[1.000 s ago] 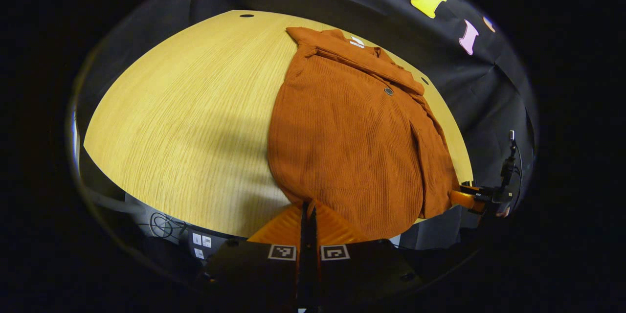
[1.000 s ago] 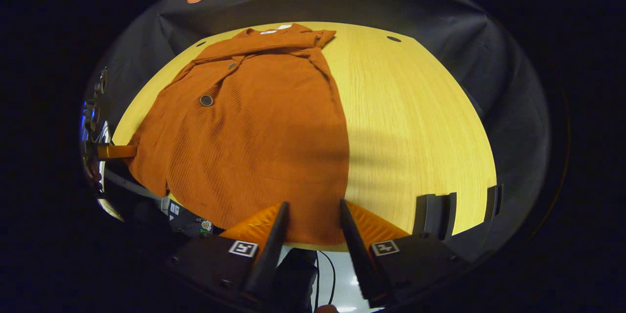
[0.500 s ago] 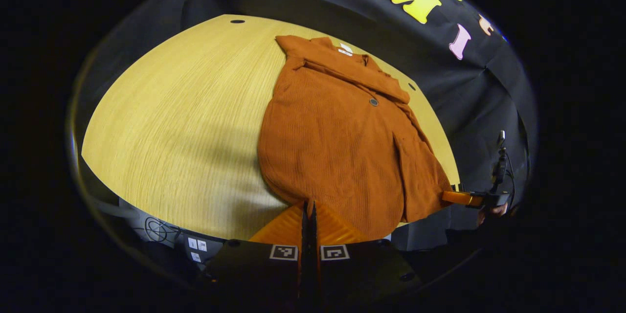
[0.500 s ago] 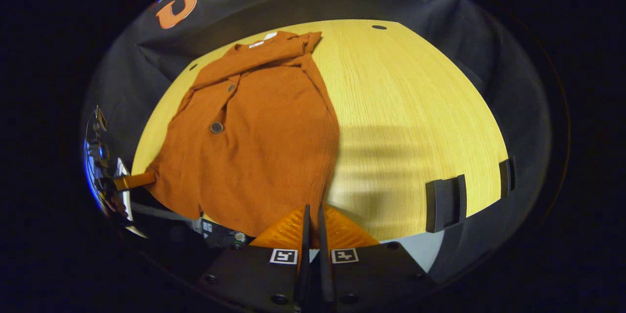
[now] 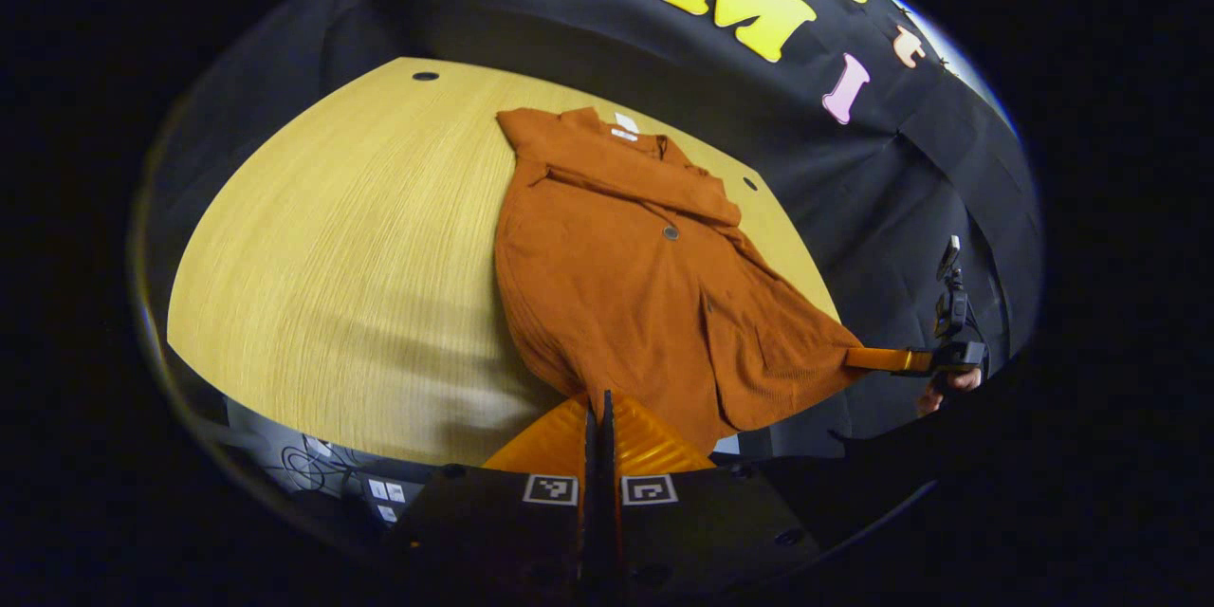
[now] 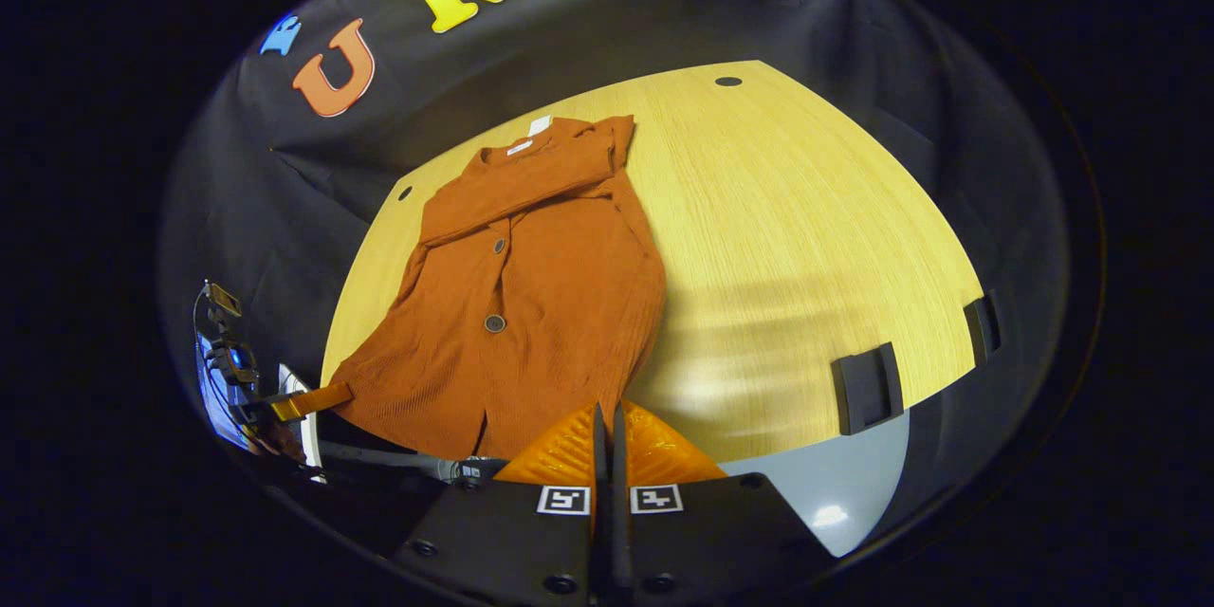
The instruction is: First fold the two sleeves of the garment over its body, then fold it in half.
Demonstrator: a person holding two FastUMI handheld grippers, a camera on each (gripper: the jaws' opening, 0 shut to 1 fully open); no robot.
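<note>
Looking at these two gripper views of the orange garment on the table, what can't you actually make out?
- Left gripper, left gripper view: whether its fingers pinch the garment; the hem is hidden behind them.
- Right gripper, right gripper view: the same, its grip point is covered.
- White tag at the collar, right gripper view: too small to read.
- Sleeve ends: folded under the fabric, hidden.
- Near edge of the table: cut off by the gripper bodies.

Left gripper view: camera at the near edge of the desk, raised above it, facing the booth's back wall along its own fingers, with the garment ahead and to the right. Right gripper view: camera at the same near edge, farther right, garment ahead and left. Both views share desk, garment and wall, and each shows the other gripper at its outer edge.
</note>
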